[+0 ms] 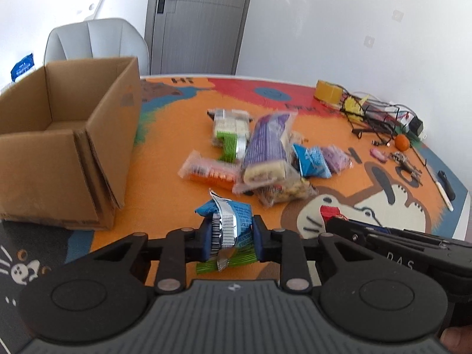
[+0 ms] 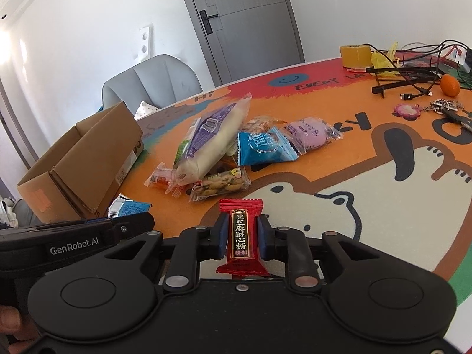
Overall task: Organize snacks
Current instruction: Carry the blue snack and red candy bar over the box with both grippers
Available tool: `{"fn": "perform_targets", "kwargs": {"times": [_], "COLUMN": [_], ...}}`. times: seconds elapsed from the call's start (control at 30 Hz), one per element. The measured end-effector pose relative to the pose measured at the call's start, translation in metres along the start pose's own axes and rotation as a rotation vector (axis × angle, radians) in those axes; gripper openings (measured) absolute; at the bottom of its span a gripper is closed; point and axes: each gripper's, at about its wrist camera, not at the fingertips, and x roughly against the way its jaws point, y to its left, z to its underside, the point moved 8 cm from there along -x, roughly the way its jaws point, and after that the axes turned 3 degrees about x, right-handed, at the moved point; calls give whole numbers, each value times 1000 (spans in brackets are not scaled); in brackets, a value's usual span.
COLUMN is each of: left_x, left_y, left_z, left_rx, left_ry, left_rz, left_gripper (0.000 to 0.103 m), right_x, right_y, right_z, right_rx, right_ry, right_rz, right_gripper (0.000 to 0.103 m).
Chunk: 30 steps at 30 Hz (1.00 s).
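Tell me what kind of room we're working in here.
Probably a room in a home: a round table under a cartoon cloth, a grey padded chair beside it, and a grey door in a white wall. Keys, cables and an orange lie on the table.

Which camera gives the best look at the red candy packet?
The right wrist view: the red candy packet sits upright and sharp, label readable, clamped in the right gripper. The left wrist view shows only its red tip beyond that gripper.
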Motion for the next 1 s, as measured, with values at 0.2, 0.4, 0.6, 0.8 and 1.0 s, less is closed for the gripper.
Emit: {"fn": "perform_targets", "kwargs": {"times": [0.2, 0.4, 0.6, 0.8, 1.0], "left_x": [16, 38, 57, 63, 59], "left_y": [7, 20, 47, 84, 120], "left_z": [-25, -56, -81, -97, -107], "left_rx": [12, 32, 60, 113, 161], "left_ry": [-68, -152, -215, -244, -256], "left_rz": [-2, -16, -59, -107, -167], "left_gripper": [26, 26, 26, 26, 26], "right_x": [8, 12, 11, 6, -7], "right_y": [15, 39, 68, 94, 122], "right_z": [-18, -41, -64, -84, -96], "right_rx": [7, 26, 63, 79, 92], "right_ry": [-48, -102, -145, -168, -165], "right_rz": [-28, -74, -122, -175, -214], "right_gripper": [22, 22, 22, 22, 22]}}
